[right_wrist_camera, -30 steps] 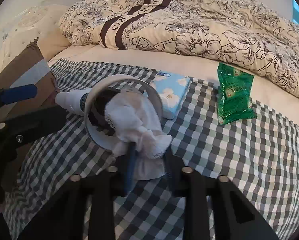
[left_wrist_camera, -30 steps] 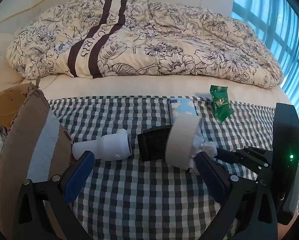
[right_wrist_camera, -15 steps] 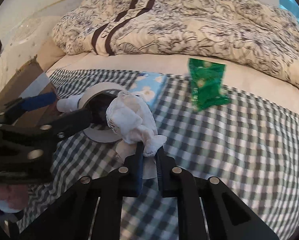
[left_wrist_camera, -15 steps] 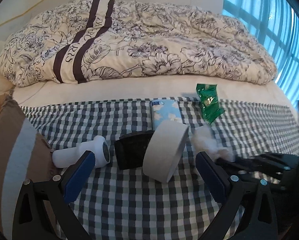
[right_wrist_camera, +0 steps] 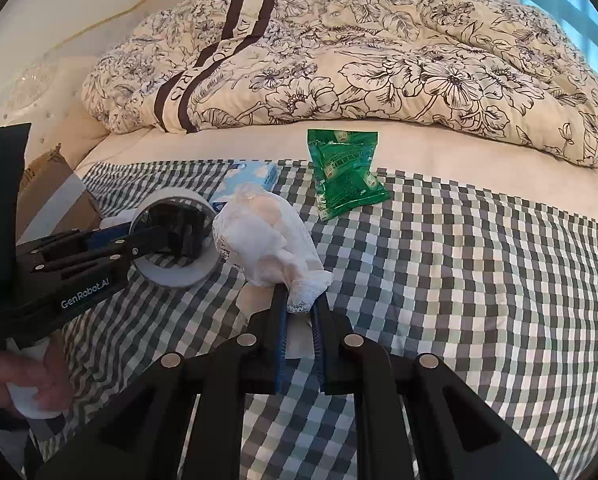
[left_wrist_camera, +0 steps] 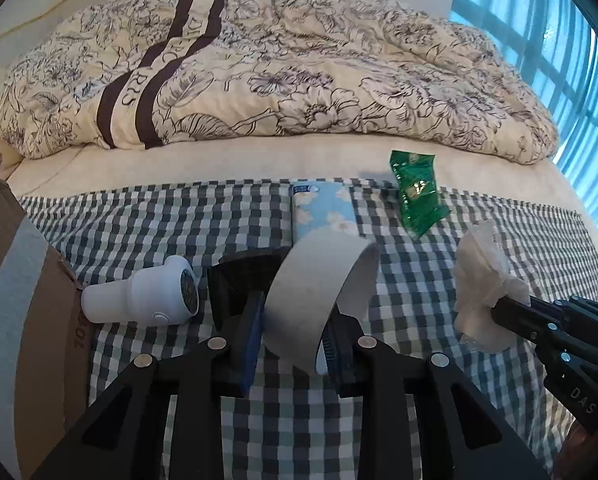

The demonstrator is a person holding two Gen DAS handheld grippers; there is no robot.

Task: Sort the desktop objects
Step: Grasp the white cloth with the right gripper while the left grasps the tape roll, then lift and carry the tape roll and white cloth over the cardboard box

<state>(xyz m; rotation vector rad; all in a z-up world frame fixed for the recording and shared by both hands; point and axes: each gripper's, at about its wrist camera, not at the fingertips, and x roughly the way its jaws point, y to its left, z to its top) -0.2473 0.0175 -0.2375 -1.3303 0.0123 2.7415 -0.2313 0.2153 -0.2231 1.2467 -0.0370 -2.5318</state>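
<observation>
Checked cloth [left_wrist_camera: 179, 216] on bed, cardboard box [left_wrist_camera: 31, 320] at left. Left gripper [left_wrist_camera: 291, 340] clamped across tape roll [left_wrist_camera: 319, 292]; right gripper [right_wrist_camera: 301, 312] pinching crumpled tissue [right_wrist_camera: 263, 240] — lift the roll straight, keep squeeze light, swing toward box.

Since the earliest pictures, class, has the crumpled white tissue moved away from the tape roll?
Yes. The crumpled white tissue, pinched by the right gripper, earlier sat against the tape roll; now it hangs to the roll's right with checked cloth between them.
</observation>
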